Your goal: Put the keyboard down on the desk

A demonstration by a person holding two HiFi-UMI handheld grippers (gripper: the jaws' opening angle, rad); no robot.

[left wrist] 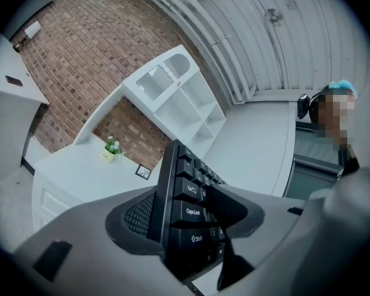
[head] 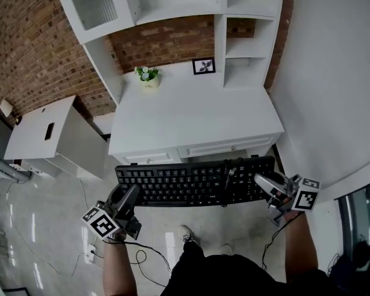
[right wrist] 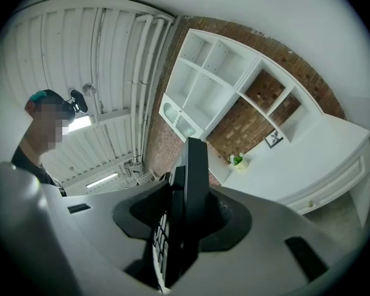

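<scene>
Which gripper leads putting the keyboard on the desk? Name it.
Neither clearly: left gripper and right gripper each clamp one end of the keyboard, roughly parallel to the desk front. Move both together.

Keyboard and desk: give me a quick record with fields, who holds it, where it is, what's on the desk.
keyboard: black, held level in the air in front of the desk, not yet on it
left tongs: shut on the keyboard's left end
right tongs: shut on its right end
desk top: white, potted plant and framed picture at the back

white desk (head: pixel 191 113) holds a potted plant (head: pixel 149 76) and framed picture (head: pixel 203 66) (both at back).
</scene>
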